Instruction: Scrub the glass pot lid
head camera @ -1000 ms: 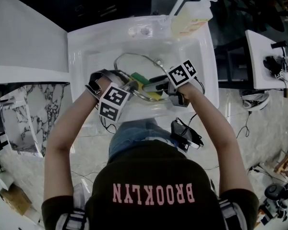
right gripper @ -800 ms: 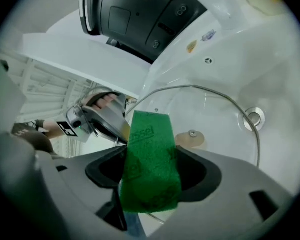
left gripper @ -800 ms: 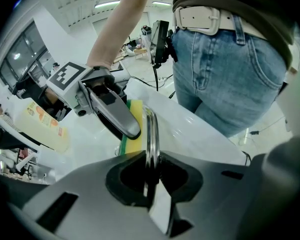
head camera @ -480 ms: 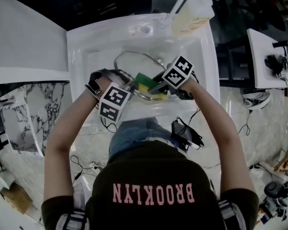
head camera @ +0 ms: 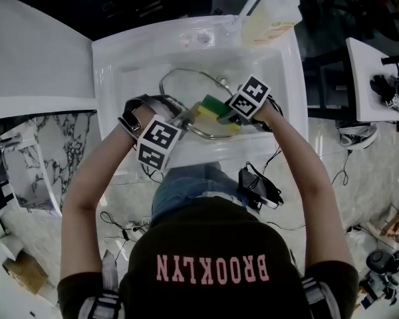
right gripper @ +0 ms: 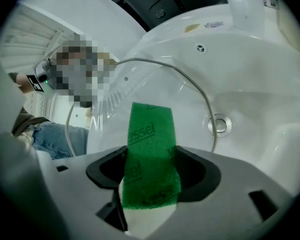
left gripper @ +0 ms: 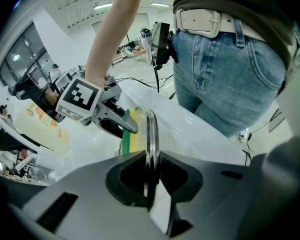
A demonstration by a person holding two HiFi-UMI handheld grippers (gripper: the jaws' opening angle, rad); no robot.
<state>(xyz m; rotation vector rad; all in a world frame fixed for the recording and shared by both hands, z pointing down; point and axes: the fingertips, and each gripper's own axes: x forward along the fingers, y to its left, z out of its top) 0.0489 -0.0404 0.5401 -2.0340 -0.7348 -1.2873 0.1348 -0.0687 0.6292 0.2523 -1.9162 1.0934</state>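
As forearms (head camera: 86,185) converge, lid (head camera: 189,88) clamped, sponge (head camera: 213,105) gripped

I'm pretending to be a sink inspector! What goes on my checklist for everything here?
Surface: white sink; drain uncovered.
Job's things: glass pot lid held over the basin; green and yellow sponge against it.
Clutter: soap bottle on the sink's back rim.
Grippers: left gripper shut on the lid's metal rim; right gripper shut on the sponge.
Cables: loose wires on the floor beside the person.
Surroundings: marble-patterned floor; white side table with dark gear on it.
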